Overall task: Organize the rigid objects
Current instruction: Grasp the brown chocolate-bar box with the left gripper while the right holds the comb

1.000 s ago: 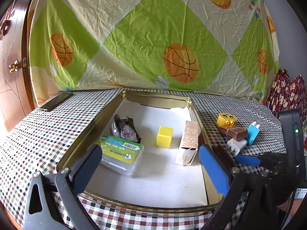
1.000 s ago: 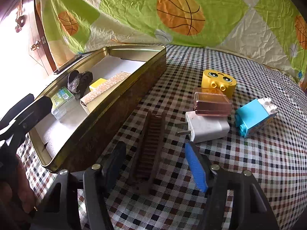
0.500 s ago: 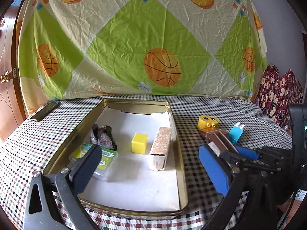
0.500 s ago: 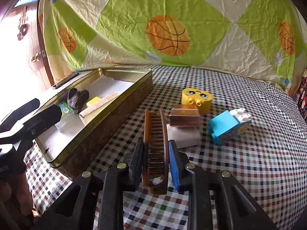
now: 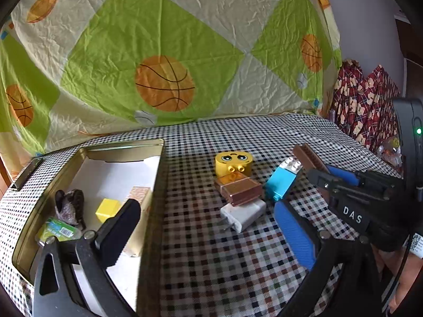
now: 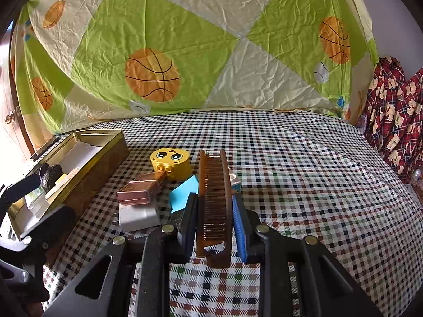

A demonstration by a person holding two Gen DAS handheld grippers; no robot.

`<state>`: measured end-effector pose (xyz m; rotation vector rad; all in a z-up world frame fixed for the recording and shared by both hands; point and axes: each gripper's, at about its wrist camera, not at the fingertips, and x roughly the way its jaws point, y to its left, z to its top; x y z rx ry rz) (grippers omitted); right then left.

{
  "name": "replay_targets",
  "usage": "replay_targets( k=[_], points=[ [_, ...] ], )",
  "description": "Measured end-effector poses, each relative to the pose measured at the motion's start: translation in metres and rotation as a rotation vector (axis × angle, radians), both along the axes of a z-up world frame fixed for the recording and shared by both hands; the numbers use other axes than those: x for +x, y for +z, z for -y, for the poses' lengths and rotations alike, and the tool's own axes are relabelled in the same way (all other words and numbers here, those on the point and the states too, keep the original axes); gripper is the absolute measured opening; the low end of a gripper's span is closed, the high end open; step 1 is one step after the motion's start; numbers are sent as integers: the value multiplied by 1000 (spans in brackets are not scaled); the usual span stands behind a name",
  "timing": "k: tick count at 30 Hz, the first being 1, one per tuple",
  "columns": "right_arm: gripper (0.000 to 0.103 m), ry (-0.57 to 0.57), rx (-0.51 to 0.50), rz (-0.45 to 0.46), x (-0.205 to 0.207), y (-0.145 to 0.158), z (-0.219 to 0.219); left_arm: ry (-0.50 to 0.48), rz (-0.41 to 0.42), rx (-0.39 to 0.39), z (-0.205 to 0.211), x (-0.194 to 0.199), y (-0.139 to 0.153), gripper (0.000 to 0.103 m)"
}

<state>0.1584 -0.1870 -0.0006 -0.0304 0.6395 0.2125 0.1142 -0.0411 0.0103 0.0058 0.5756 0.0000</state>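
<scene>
My right gripper point(image 6: 214, 200) is shut on a brown comb point(image 6: 212, 174), which it holds lengthwise above the checked cloth; the left wrist view shows the comb point(image 5: 306, 155) at the right. My left gripper point(image 5: 205, 211) hovers open with nothing between its fingers, just right of the gold tin point(image 5: 87, 150). Beyond it lie a white charger point(image 5: 244, 215), a copper-coloured box point(image 5: 239, 189), a yellow face brick point(image 5: 232, 162) and a blue brick point(image 5: 281, 182). The tin holds a yellow cube point(image 5: 107, 210), a patterned carton point(image 5: 138, 194), a dark bundle point(image 5: 70, 204) and a green-labelled case point(image 5: 56, 228).
A dark flat device point(image 5: 27, 173) lies at the table's far left corner. A basketball-print sheet point(image 5: 164, 84) hangs behind the table. Red plaid fabric point(image 5: 364, 105) is piled at the right. The right half of the checked cloth point(image 6: 317, 185) is bare.
My right gripper has closed on the comb and lifted it off the cloth. My left gripper has swung from over the tin rightward to the loose objects.
</scene>
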Motion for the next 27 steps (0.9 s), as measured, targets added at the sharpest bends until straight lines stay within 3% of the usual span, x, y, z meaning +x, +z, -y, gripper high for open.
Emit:
replay_targets(
  k=[13, 19, 27],
  points=[
    [27, -40, 53, -34, 28, -6, 22, -3, -140, -8, 24, 60, -22, 103],
    [27, -39, 55, -23, 26, -5, 21, 15, -176, -52, 17, 81, -30, 102],
    [27, -37, 25, -20, 25, -4, 17, 15, -202, -29, 20, 90, -32, 97]
  ],
)
